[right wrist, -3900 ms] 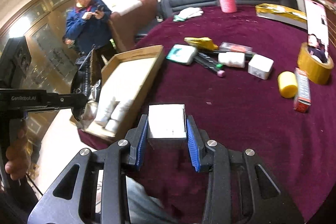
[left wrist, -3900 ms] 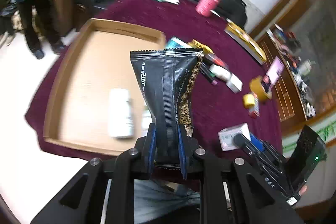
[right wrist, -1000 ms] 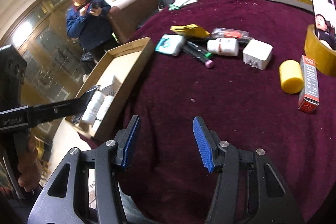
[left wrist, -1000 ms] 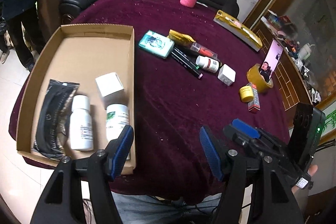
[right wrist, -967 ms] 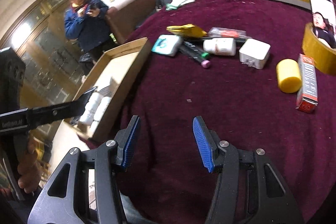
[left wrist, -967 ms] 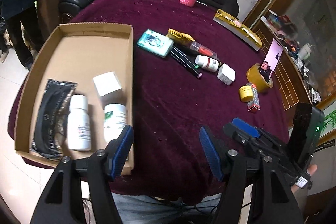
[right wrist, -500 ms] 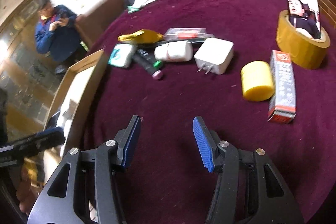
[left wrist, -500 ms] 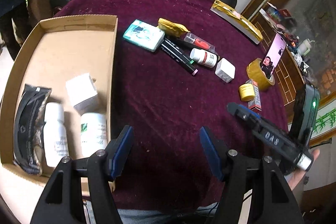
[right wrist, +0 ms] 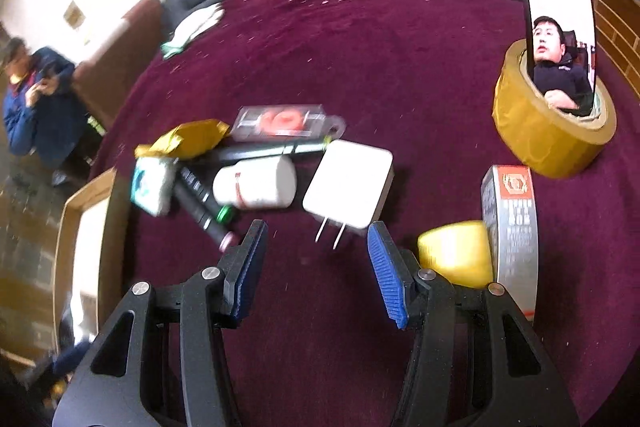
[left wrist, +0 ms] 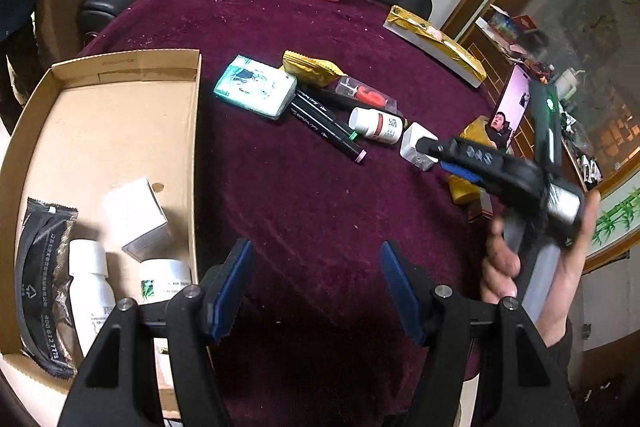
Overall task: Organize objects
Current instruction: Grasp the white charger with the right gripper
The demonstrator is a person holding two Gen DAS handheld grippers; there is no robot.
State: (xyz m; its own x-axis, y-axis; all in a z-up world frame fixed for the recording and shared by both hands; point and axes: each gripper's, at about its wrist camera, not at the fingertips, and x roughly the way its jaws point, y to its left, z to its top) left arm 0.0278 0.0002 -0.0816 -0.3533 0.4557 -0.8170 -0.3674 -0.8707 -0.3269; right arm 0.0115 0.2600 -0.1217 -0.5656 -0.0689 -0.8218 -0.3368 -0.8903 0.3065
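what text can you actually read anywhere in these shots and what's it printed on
"DAS": side of the right gripper, seen from the left wrist view.
"400 G127T8", roughly; last characters uncertain: black snack pouch in the cardboard box.
White bottles in the box, pill bottle, black markers, orange-and-grey carton: print too small or blurred to read.

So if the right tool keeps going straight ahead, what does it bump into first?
Most likely the white charger. The right tool is open, and the charger's two prongs point back at the gap between its fingers. The pill bottle lies just to the left, so a small drift could catch that instead.
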